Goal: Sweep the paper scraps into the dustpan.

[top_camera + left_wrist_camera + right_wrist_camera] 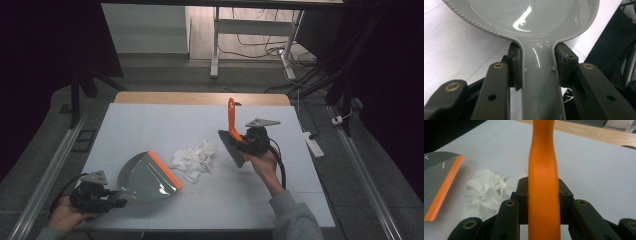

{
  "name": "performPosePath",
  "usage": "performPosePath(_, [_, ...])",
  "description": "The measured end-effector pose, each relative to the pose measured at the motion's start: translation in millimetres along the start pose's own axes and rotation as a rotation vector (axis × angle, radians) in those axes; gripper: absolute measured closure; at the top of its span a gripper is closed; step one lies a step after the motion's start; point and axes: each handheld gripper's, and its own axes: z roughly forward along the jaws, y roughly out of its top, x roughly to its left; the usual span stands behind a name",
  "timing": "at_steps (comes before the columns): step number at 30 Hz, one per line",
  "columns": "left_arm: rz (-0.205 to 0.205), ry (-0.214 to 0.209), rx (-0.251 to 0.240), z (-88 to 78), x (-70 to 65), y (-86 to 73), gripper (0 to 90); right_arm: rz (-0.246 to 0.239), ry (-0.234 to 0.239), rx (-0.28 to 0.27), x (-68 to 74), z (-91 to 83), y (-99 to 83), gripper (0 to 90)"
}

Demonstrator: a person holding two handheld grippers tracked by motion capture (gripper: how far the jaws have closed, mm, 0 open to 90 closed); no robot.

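A grey dustpan (pixel 145 178) with an orange lip rests on the white table, lip facing a heap of crumpled white paper (pixel 194 159). My left gripper (pixel 116 196) is shut on the pan's handle (pixel 539 75), its pads pressed against both sides. My right gripper (pixel 241 144) is shut on the orange handle (pixel 543 177) of a hand brush (pixel 231 142), whose dark bristles hang just right of the paper heap. From the right gripper view the paper (pixel 485 191) and the pan's orange lip (pixel 444 190) lie to the left of the handle.
The white table (pixel 300 190) has a wooden strip along its far edge. Desk legs and cables (pixel 280 47) stand on the floor beyond. A power strip (pixel 314 145) lies off the table's right side.
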Motion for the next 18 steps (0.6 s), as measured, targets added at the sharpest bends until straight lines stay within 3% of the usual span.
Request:
performPosePath(7, [0.001, -0.009, 0.03, 4.4, 4.0, -0.1, 62.0, 0.025, -0.01, 0.014, -4.2, 20.2, 14.5, 69.8])
performPosePath(18, [0.031, -0.028, 0.061, 14.8, 4.1, 8.0, 62.0, 0.043, -0.038, 0.039, -11.0, 41.4, 18.2, 69.8])
